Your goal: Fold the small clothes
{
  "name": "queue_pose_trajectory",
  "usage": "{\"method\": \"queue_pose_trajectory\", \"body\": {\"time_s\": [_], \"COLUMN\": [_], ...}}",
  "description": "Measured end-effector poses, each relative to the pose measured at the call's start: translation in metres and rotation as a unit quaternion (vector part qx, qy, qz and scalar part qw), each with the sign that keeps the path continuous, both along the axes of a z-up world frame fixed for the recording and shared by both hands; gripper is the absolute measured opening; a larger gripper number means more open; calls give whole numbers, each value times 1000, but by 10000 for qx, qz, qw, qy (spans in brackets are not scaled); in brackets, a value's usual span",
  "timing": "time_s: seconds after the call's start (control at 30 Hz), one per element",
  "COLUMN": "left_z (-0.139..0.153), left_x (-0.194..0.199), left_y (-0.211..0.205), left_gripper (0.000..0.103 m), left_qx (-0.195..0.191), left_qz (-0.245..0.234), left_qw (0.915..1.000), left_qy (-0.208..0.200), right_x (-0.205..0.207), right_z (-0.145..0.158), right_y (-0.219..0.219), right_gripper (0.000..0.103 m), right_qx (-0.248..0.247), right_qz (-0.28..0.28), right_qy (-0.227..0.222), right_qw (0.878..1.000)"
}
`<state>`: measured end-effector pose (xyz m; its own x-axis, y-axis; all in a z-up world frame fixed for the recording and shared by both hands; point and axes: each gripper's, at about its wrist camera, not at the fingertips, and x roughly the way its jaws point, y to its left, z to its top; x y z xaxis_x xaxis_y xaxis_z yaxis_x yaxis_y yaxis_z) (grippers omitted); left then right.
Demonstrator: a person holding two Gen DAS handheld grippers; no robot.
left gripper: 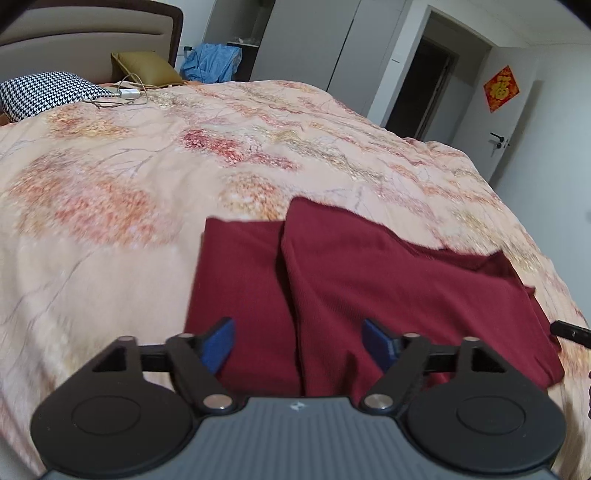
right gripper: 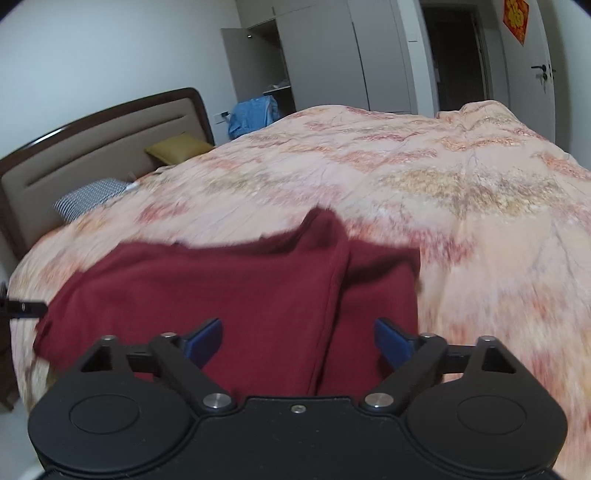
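Left gripper is spread wide, blue fingertips well apart, nothing held; it hovers over the near edge of the dark red garment. Garment lies flat on the floral duvet of the bed, at its near side, folded so one panel overlaps another along a lengthwise edge. Beyond the garment, toward the headboard: a houndstooth pillow, a white charger with cable, a mustard cushion and a blue bundle of cloth. Farther right of the garment, a door bearing a red paper decoration.

Right gripper is likewise wide open and empty, fingertips apart above the same garment, the fold seam running between them. Duvet extends beyond and right of the garment. Motion blur softens cloth edges.
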<state>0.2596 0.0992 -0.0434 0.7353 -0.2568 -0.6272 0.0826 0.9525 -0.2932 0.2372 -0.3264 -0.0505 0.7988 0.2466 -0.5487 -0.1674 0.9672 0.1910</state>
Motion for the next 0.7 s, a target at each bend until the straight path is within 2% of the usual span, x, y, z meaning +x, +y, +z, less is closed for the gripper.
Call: {"method": "queue_pose_trajectory", "body": {"time_s": [0.03, 0.13, 0.2, 0.23, 0.27, 0.3, 0.33, 0.37, 0.4, 0.43, 0.53, 0.7], "left_z": [-2, -9, -16, -19, -22, -25, -26, -26, -25, -22, -12, 10], "left_x": [-8, -26, -33, -34, -34, -34, -34, -34, -34, -34, -38, -62], "left_y": [-2, -7, -9, -9, -9, -8, -7, -6, -5, -5, -5, 4], "left_gripper": [87, 86, 77, 66, 52, 46, 39, 26, 18, 14, 8, 7], "left_qx": [12, 38, -42, -119, -204, -285, -345, -381, -394, -397, -356, -441], "left_qz": [-33, -138, -180, -200, -213, -203, -147, -96, -73, -64, -3, 8], "left_qw": [10000, 9999, 9998, 9996, 9994, 9991, 9989, 9988, 9989, 9989, 9993, 9981], "left_qy": [-14, 5, 115, 162, 206, 258, 293, 286, 257, 235, 58, -425], "right_x": [-11, -38, -47, -49, -50, -50, -49, -48, -46, -45, -45, -61], "right_z": [-4, -14, -20, -22, -23, -24, -25, -26, -26, -26, -18, 5], "right_y": [2, 8, 11, 12, 12, 12, 12, 12, 13, 14, 4, -15], "right_gripper": [95, 93, 79, 75, 64, 54, 50, 39, 19, 13, 9, 7], "right_qx": [4, 82, 83, 98, 150, 234, 308, 304, 250, 191, 504, 781], "right_qz": [-10, -94, -173, -237, -310, -367, -401, -449, -480, -533, -650, -704], "right_qy": [11, 25, 64, 102, 128, 150, 178, 192, 210, 253, 267, 151], "right_qw": [10000, 9999, 9998, 9996, 9993, 9989, 9986, 9983, 9983, 9981, 9963, 9943]}}
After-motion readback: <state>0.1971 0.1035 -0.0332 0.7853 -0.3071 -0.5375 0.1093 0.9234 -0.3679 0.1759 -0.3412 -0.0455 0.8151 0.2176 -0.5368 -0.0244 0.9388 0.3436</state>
